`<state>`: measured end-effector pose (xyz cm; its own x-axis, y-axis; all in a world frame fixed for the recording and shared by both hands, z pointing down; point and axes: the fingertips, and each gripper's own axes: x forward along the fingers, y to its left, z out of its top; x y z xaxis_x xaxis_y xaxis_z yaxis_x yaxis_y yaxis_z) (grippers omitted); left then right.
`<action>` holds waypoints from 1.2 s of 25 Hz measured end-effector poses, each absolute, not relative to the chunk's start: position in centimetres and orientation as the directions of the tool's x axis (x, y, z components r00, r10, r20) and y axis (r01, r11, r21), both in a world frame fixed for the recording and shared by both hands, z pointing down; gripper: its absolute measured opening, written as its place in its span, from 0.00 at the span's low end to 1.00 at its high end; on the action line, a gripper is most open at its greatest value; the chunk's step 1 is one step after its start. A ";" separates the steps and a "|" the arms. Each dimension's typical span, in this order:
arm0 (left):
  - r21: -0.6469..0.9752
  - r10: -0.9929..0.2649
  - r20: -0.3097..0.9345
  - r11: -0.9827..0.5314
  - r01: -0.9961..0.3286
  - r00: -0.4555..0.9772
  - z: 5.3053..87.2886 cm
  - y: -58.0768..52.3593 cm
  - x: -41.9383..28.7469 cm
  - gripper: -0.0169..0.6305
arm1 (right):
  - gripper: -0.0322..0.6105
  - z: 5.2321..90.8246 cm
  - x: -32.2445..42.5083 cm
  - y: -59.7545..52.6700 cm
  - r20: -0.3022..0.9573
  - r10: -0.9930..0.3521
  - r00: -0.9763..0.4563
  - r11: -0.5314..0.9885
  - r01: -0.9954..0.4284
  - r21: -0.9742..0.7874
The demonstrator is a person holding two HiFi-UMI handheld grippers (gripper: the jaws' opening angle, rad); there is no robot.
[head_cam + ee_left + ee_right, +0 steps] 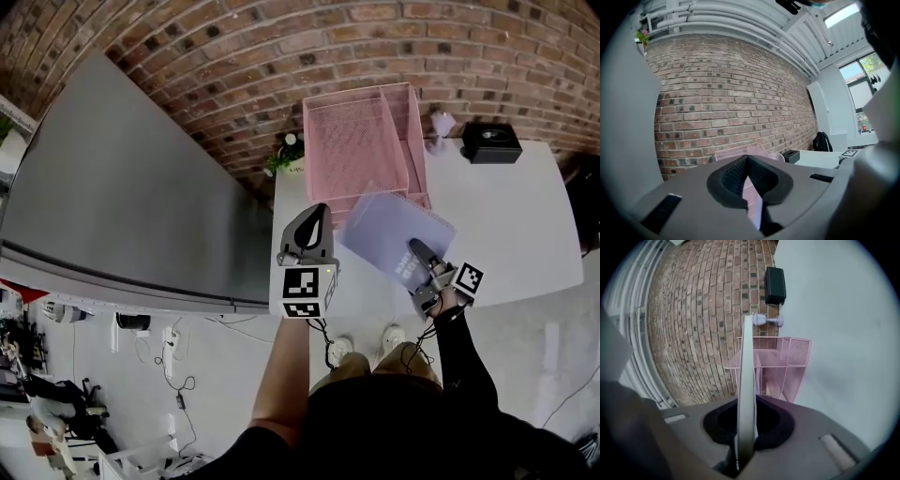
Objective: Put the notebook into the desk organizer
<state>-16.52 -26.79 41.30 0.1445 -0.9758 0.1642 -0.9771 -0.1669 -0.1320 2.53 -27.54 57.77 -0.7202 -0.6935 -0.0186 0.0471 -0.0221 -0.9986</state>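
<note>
A pink wire desk organizer (366, 141) stands at the back of the white table (525, 216), against the brick wall. My right gripper (419, 251) is shut on the near corner of a lavender notebook (394, 230), which hangs over the table just in front of the organizer. In the right gripper view the notebook (748, 362) shows edge-on between the jaws of that gripper (746, 416), with the organizer (787, 357) behind it. My left gripper (314, 225) is shut and holds nothing, left of the notebook. Its view shows the gripper (747, 161) pointing toward the organizer (740, 151).
A black box (490, 142) and a small pale object (441, 127) sit right of the organizer. A little plant (284, 155) stands at its left. A large grey slab (122, 206) fills the left side. Cables lie on the floor below.
</note>
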 end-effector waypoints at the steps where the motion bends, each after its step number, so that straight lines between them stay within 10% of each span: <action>1: -0.133 -0.977 0.165 -0.158 -0.979 0.135 41.3 -26.8 -16.4 0.04 | 0.10 58.0 2.5 -27.7 -0.015 -0.695 -0.719 -0.045 0.065 -0.997; 13: -0.156 -0.987 0.153 -0.072 -0.985 0.048 40.2 -25.8 -15.8 0.04 | 0.10 56.1 3.5 -29.1 -0.244 -0.771 -0.589 -0.148 0.537 -0.830; 22: -0.179 -0.990 0.135 -0.061 -0.982 0.037 39.0 -25.5 -15.4 0.04 | 0.10 53.4 3.6 -29.6 -0.379 -0.728 -0.571 0.001 0.552 -0.834; 30: -0.177 -0.991 0.128 -0.059 -0.982 0.037 39.2 -25.3 -16.2 0.04 | 0.10 57.1 2.1 -28.5 -0.167 -0.744 -0.647 -0.107 0.362 -0.926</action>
